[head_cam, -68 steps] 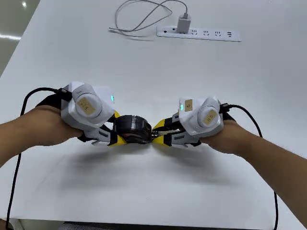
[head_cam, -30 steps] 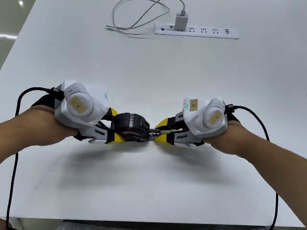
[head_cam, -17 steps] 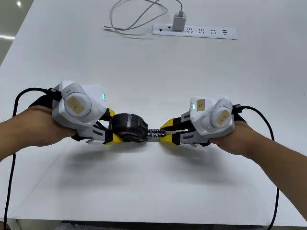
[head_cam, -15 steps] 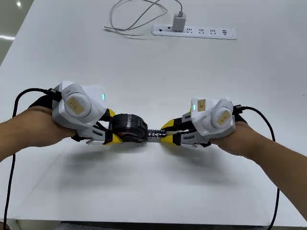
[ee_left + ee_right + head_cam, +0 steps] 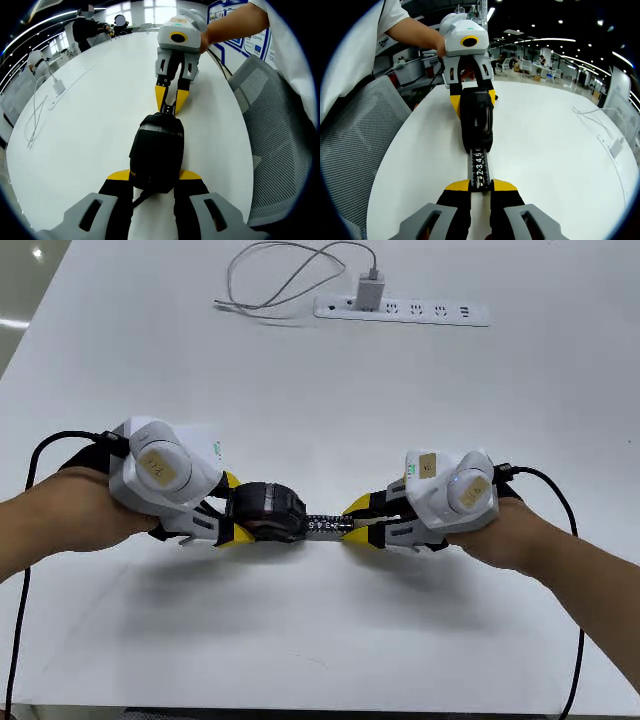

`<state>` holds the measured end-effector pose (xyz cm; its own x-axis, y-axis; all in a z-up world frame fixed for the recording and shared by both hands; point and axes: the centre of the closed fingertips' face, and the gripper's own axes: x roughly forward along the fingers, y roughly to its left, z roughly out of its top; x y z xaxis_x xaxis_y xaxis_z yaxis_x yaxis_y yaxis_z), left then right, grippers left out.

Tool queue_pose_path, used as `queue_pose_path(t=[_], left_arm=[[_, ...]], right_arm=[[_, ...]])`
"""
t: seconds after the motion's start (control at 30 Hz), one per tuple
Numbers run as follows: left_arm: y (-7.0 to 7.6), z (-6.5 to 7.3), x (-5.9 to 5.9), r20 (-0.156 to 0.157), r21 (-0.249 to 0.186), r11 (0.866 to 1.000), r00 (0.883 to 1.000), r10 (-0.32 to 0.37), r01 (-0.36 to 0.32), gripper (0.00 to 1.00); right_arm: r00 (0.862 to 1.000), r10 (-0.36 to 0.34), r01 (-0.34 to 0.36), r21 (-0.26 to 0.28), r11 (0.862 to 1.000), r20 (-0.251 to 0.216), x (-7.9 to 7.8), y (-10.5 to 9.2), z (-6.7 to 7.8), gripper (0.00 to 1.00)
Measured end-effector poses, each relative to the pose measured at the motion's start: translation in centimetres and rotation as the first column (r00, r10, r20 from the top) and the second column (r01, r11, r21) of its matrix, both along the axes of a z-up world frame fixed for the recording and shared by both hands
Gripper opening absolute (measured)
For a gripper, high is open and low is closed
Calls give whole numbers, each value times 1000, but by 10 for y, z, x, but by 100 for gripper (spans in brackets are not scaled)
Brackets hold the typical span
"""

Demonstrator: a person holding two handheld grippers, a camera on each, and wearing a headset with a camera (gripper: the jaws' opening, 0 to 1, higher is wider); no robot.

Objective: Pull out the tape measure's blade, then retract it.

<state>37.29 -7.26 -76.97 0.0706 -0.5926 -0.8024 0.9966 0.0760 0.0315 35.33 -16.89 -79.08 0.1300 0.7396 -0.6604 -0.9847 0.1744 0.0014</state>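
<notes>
- Jaws of the left gripper [image 5: 230, 508] are clamped against opposite sides of the black, round-bodied plastic tape measure [image 5: 268, 510], with the case filling the gap between the yellow tips.
- In the left gripper view the tape measure [image 5: 156, 152] reaches forward past the tips of the left gripper [image 5: 155, 175], and its far end points at the right gripper [image 5: 171, 102] straight ahead.
- A short length of the numbered metal blade [image 5: 322, 525] is drawn out of the case and spans the gap between the two pairs of jaws.
- Jaws of the right gripper [image 5: 358, 522] are nearly closed and pinch the free end of the blade between their yellow tips.
- In the right gripper view the blade [image 5: 479, 167], with its printed numerals, runs from between the tips of the right gripper [image 5: 481, 186] straight to the tape measure [image 5: 476, 120]. Beyond the case the left gripper [image 5: 473, 102] faces back.
- Both grippers and the case sit low over the white bench [image 5: 320, 390].
- Well ahead of both pairs of jaws, a long white power strip [image 5: 402, 310] lies on the bench with a white charger [image 5: 368, 288] and its cable plugged in.
- A grey mesh chair [image 5: 265, 100] stands beside the bench.
</notes>
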Motion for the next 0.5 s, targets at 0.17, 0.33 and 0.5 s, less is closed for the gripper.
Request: queue_pose_path(t=[0.17, 0.33, 0.5], left_arm=[[0, 0, 0, -3, -2, 1000, 1000, 2, -2, 26], [0, 0, 0, -3, -4, 1000, 1000, 3, -3, 26], [0, 0, 0, -4, -4, 1000, 1000, 2, -2, 26]], right_arm=[[1000, -2, 2, -6, 1000, 2, 0, -6, 1, 10], [1000, -9, 9, -15, 1000, 2, 0, -17, 2, 10], [1000, -5, 5, -25, 1000, 11, -2, -25, 3, 10]])
